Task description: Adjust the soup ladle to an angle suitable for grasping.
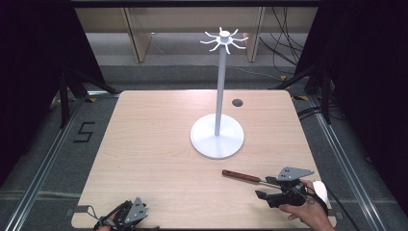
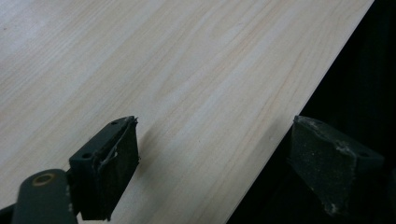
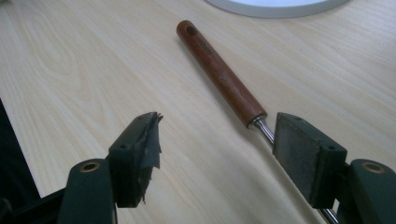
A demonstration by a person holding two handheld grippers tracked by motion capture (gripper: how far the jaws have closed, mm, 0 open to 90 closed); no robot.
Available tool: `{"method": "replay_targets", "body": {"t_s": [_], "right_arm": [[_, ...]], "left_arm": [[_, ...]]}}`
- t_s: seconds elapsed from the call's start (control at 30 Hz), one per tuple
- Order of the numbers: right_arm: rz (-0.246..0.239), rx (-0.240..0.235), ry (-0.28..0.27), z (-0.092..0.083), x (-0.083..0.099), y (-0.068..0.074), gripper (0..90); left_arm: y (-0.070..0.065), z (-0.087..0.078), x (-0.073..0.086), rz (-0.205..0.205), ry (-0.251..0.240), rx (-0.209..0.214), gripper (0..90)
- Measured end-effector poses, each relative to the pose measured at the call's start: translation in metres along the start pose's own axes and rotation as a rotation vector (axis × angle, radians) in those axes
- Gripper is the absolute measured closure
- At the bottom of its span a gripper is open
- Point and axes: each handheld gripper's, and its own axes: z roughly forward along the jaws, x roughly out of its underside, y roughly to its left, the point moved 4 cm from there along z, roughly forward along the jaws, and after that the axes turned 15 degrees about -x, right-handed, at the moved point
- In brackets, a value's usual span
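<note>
Right tongs [image 3: 217, 140], jaws wide, are hovering beside a wooden-handled utensil [image 3: 219, 72] lying ungrasped on the desk [image 1: 154, 144] near the white hook stand [image 1: 217, 137]; left tongs [image 2: 215, 158] are idling, also wide.

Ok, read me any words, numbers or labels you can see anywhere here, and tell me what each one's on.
"5": black digit on the grey floor left of the table.
Wooden handle: a faint stamped mark just below its hanging hole, too blurred to read.
Nothing readable on the white stand or on either set of tongs.
</note>
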Motion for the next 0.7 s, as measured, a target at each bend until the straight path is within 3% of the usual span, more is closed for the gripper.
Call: {"method": "replay_targets", "body": {"t_s": [0.27, 0.37, 0.47, 0.57, 0.67, 0.7], "right_arm": [[-0.001, 0.006, 0.029, 0.002, -0.002, 0.002, 32.6], [-0.013, 0.004, 0.025, 0.002, -0.004, 0.001, 32.6], [-0.039, 0.041, 0.039, 0.002, -0.006, 0.0, 32.6], [-0.046, 0.031, 0.05, 0.004, -0.009, 0.001, 32.6], [-0.06, 0.053, 0.073, 0.004, -0.011, 0.001, 32.5], [-0.079, 0.061, 0.106, 0.003, -0.015, 0.002, 31.5]], "left_arm": [[0.0, 0.0, 0.0, -0.001, -0.001, 0.0, 15.2], [0.0, 0.0, 0.0, -0.001, -0.001, -0.001, 15.3], [0.0, 0.001, 0.0, -0.001, -0.001, 0.0, 15.3], [-0.001, 0.001, 0.0, -0.018, -0.002, -0.001, 15.2], [0.0, 0.002, 0.0, -0.017, -0.003, -0.005, 15.3], [0.0, 0.001, 0.0, -0.017, -0.004, -0.003, 15.2]]}}
